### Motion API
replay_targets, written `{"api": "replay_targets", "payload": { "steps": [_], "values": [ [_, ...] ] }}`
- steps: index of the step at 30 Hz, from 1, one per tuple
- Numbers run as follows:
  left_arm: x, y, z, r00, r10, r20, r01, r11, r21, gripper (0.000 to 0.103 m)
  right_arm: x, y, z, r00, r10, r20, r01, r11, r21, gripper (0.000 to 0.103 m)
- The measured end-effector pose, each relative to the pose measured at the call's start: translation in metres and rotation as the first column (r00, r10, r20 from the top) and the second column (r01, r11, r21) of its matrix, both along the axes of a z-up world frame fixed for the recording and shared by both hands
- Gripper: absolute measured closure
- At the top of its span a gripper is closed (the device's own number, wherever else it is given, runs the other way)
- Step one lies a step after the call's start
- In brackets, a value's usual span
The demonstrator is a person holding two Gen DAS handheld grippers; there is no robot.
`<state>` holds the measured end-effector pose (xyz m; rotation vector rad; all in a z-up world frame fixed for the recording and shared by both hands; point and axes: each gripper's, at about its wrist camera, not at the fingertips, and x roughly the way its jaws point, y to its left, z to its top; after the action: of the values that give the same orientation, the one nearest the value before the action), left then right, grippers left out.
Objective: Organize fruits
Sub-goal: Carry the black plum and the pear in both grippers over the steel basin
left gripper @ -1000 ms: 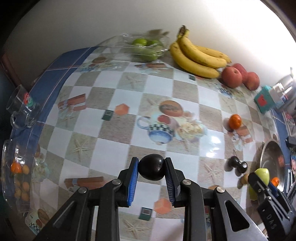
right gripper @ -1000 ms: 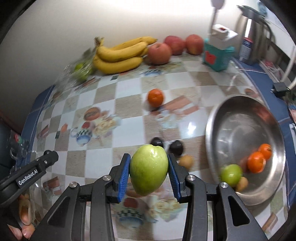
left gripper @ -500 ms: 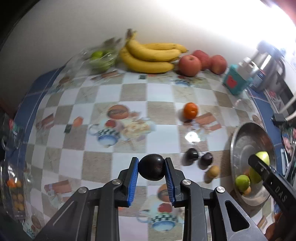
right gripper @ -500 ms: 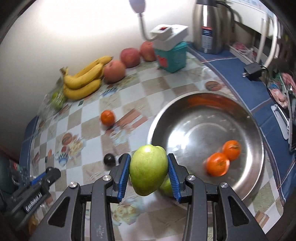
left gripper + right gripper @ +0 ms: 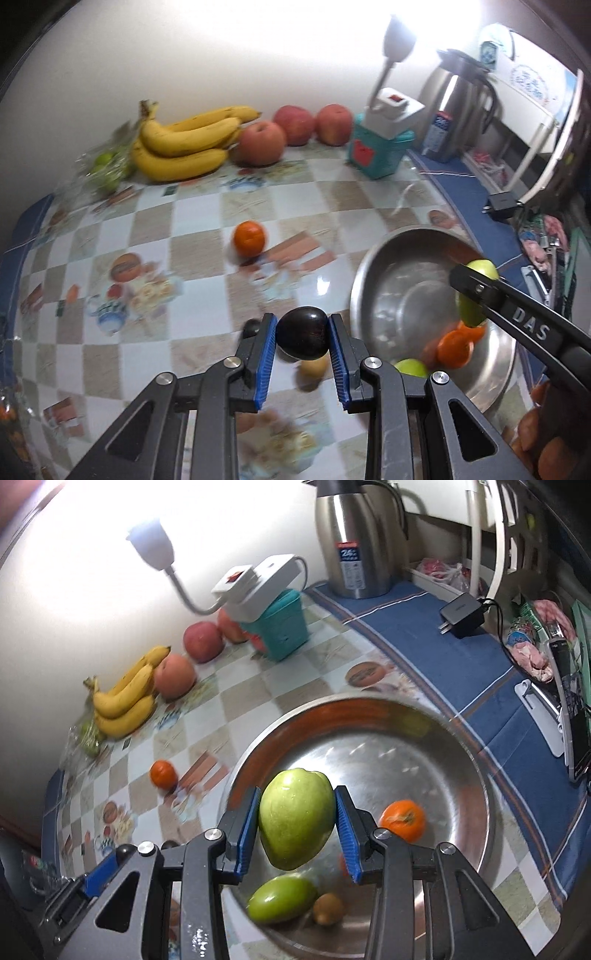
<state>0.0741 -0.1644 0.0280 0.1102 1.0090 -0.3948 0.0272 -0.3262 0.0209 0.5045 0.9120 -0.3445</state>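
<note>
Both hands have swung toward the round steel bowl (image 5: pixel 480 794): the right gripper (image 5: pixel 297 821), pinching a large green pear-shaped fruit (image 5: pixel 295 818), now hangs over it, ready to drop; the left gripper (image 5: pixel 302 338), clamping a dark plum (image 5: pixel 303 338), trails at the bowl's nine o'clock.

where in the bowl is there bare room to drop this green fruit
Far half of the steel bowl is bare, beyond the orange. Near side is crowded: green fruit and brown fruit sit under the right tool.

Bananas (image 5: pixel 181 142) left of apples (image 5: pixel 295 127), behind bowl (image 5: pixel 373 273).
</note>
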Motion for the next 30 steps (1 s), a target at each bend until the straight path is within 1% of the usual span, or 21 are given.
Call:
{"api": "replay_targets", "payload": {
  "steps": [4, 7, 15, 18, 23, 30],
  "values": [
    [-0.002, -0.019, -0.005, 0.999, -0.039, 0.005, 0.039, 0.998, -0.039, 0.073, 0.001, -0.011, 0.000, 0.999, -0.013, 0.041, 0.014, 0.999, -0.030, 0.061],
    [-0.003, -0.030, -0.011, 0.998, -0.058, 0.004, 0.059, 0.997, -0.054, 0.073, 0.002, -0.018, -0.003, 0.998, -0.016, 0.061, 0.019, 0.999, -0.036, 0.061],
    [0.002, -0.048, -0.029, 0.994, -0.096, -0.048, 0.092, 0.992, -0.081, 0.073, 0.004, -0.031, -0.016, 0.997, -0.036, 0.067, 0.038, 0.999, -0.030, 0.061],
    [0.001, -0.057, -0.033, 0.992, -0.119, -0.040, 0.116, 0.991, -0.066, 0.073, 0.004, -0.033, -0.021, 0.998, -0.044, 0.054, 0.045, 0.999, -0.028, 0.061],
    [0.007, -0.062, -0.043, 0.991, -0.117, -0.066, 0.112, 0.991, -0.073, 0.073, 0.004, -0.037, -0.025, 0.997, -0.056, 0.051, 0.057, 0.998, -0.019, 0.061],
    [0.008, -0.073, -0.056, 0.987, -0.142, -0.072, 0.139, 0.990, -0.035, 0.073, 0.008, -0.038, -0.034, 0.998, -0.056, 0.027, 0.056, 0.998, -0.012, 0.061]
  ]
}}
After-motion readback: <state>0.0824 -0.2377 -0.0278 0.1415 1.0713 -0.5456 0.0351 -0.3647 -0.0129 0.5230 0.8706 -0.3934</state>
